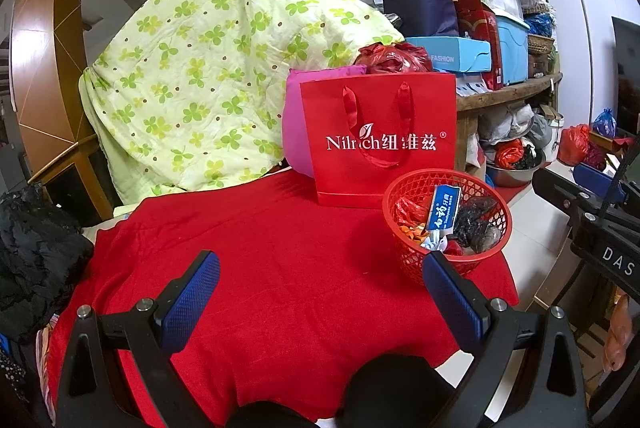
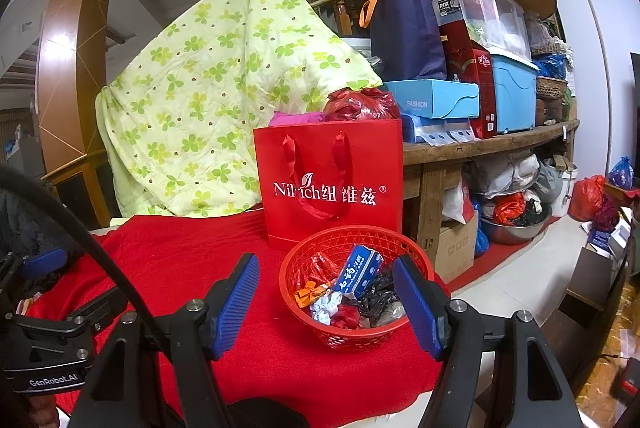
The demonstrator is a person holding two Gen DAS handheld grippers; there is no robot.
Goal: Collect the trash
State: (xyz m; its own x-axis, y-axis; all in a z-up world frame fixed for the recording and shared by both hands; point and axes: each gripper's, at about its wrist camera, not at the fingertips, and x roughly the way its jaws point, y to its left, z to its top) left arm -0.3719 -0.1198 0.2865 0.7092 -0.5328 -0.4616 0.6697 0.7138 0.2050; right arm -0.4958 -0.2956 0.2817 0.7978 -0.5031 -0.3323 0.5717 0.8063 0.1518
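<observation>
Left gripper (image 1: 320, 292) spread wide over bare red cloth (image 1: 260, 248), nothing between its fingers — the red basket (image 1: 404, 256) sits just past its right finger, near the cloth's edge. The right-wrist view looks down into the basket, full of trash: a blue box (image 2: 360, 270), crumpled wrappers, black plastic. Right gripper (image 2: 326, 292) hangs open before it — empty.

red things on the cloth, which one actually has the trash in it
The round red mesh basket, holding a blue toothpaste box and crumpled wrappers. The flat red paper bag with white lettering stands upright behind it.
</observation>
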